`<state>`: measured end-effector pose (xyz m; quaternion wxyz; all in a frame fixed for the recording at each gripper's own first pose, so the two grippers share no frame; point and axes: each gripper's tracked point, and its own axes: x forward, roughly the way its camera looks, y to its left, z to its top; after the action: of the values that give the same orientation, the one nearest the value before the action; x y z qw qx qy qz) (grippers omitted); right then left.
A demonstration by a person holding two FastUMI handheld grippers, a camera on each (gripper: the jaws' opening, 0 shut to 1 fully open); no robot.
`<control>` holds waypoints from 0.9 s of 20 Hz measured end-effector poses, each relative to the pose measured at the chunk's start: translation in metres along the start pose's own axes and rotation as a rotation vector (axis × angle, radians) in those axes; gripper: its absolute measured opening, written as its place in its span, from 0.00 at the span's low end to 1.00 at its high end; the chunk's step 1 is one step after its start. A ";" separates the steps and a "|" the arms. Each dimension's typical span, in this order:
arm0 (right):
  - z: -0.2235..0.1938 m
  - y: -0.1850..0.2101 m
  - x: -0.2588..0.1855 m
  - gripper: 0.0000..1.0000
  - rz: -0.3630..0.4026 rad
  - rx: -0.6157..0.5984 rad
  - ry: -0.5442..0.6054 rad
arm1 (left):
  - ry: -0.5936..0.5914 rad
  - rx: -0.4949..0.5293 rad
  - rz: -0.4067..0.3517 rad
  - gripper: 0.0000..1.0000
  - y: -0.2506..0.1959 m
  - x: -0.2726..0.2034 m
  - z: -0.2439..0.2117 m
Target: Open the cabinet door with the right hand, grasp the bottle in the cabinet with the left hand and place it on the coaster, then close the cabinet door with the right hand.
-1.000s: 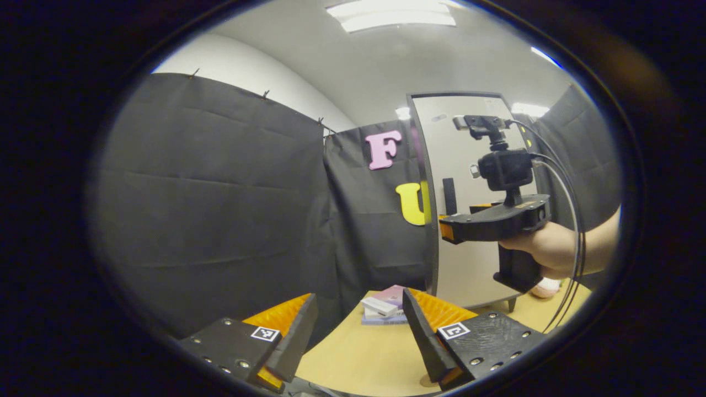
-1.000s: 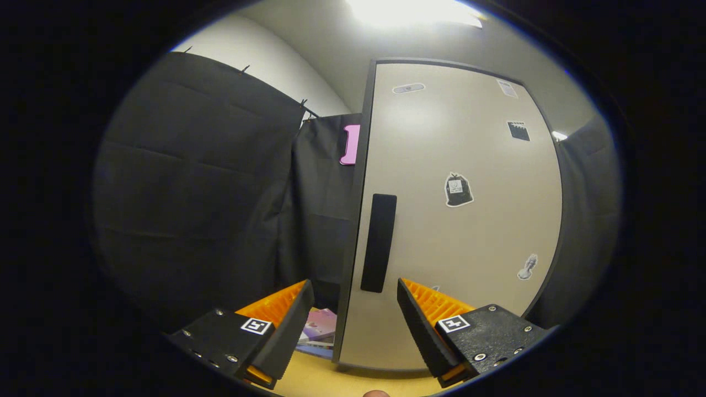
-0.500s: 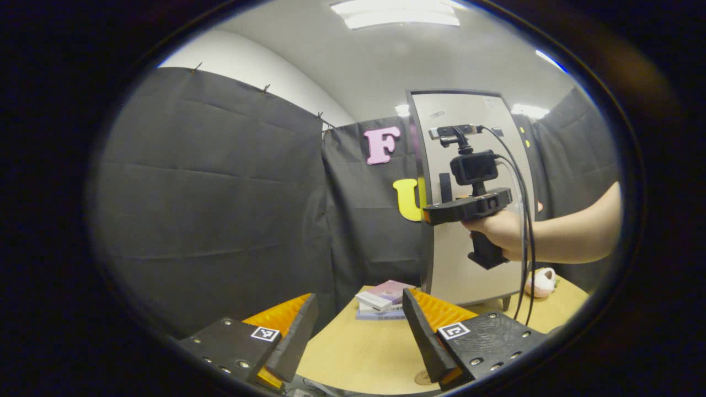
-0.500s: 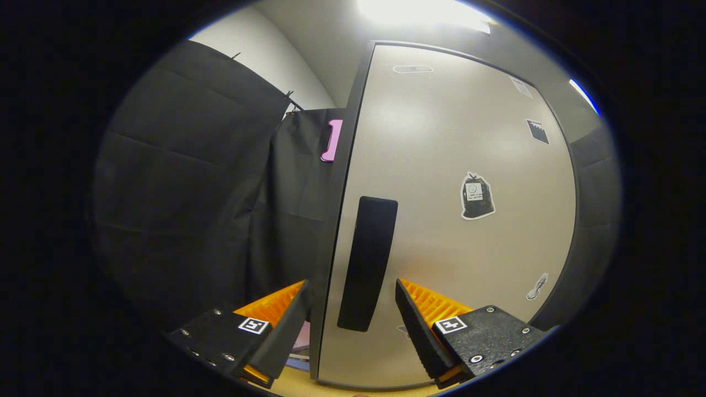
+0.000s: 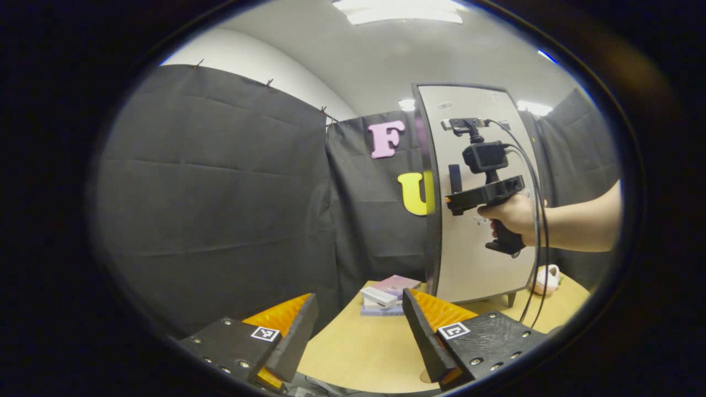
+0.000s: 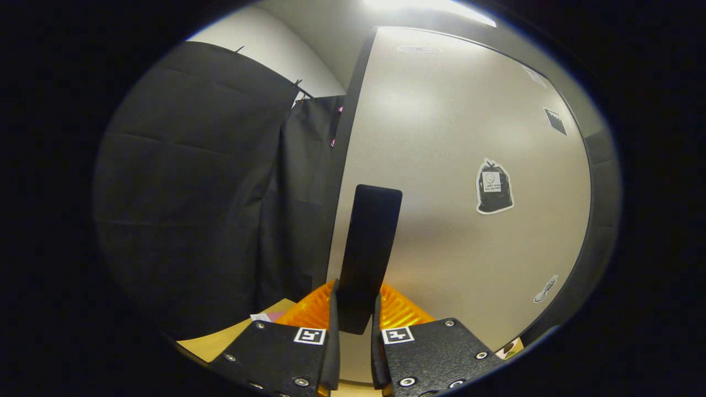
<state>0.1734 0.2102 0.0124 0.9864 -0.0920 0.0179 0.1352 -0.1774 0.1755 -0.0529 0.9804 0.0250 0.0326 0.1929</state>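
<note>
In the right gripper view, the right tool (image 6: 354,322) is gripping the black handle (image 6: 368,251) of the cabinet door (image 6: 469,138), its two fingers (image 6: 309,309) drawn in tight against either side of the handle's lower end. The pale door is standing upright, with a few small stickers (image 6: 493,187) on its face. The handle is running vertically near the door's left edge.

In the left gripper view, the left tool (image 5: 359,331) is hanging wide open with nothing between its fingers (image 5: 298,333), held above the wooden surface (image 5: 364,358). Farther off, a hand (image 5: 510,215) is holding the right tool (image 5: 453,199) against the cabinet door (image 5: 469,264), at the handle (image 5: 455,177). Cables (image 5: 538,237) are hanging down from that tool. The door is shut or nearly so, and the bottle is hidden from sight behind it. A small stack of books (image 5: 386,295) is lying on the surface just left of the cabinet's base, and a small pink and white thing (image 5: 546,277) is sitting on the surface to the right of the cabinet. A round wooden coaster (image 5: 423,376) is peeking out beside the left tool's right finger, near the bottom edge.
</note>
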 end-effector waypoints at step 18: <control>-0.010 -0.010 -0.029 0.20 0.361 0.024 0.060 | 0.031 0.031 -0.152 0.88 -0.037 0.001 0.005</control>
<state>0.1484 0.1909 0.0060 0.9461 -0.0794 0.0653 0.3072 -0.1620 0.1415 -0.0498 0.9911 0.0346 0.0525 0.1177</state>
